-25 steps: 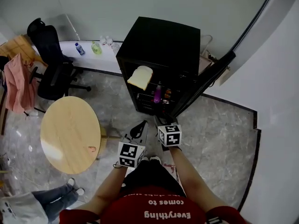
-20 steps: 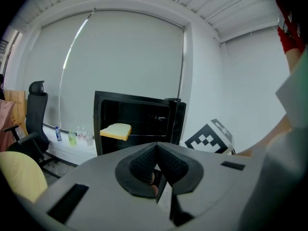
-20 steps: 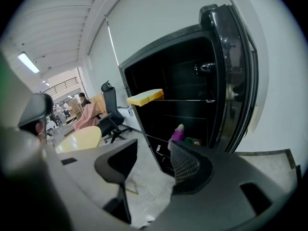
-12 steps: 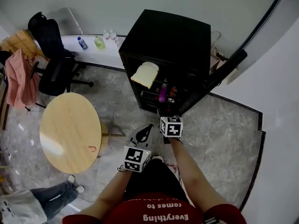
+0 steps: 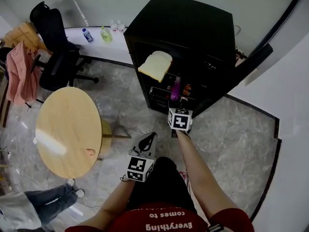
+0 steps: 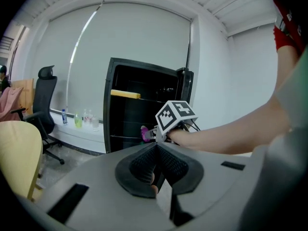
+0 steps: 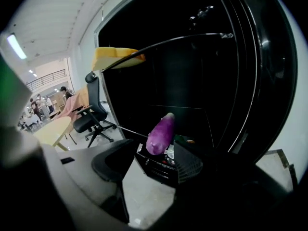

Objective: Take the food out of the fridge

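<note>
The biggest thing here is the black fridge (image 5: 183,28). Its door (image 5: 255,62) is swung wide open on the right, so you can see the wire shelves inside. Next in size is the round wooden table (image 5: 67,129), well off to the left. That looks like a good spot to put food down later.

The right gripper (image 7: 154,160) is held up close to the front of the fridge. Its jaws are wide apart and they hold nothing. The left gripper (image 6: 156,165) hangs lower and further back, near the person's legs. Its jaws are pressed together with nothing in them (so it is just waiting).

A slice of bread (image 5: 155,65) lies flat on the top shelf, poking out over the edge. One shelf down is the purple eggplant (image 7: 161,134). It lies straight in front of the right gripper and a little above its jaws. They do not touch it yet.

The eggplant's long way runs from front to back, with its round end sticking out toward the gripper and the other end going up into the dark. One jaw is to its left and one to its right. I think the right gripper only has to go forward and up a bit, then squeeze its sides.

Just beside the eggplant sits a small orange thing (image 5: 187,87), too small to name.
</note>
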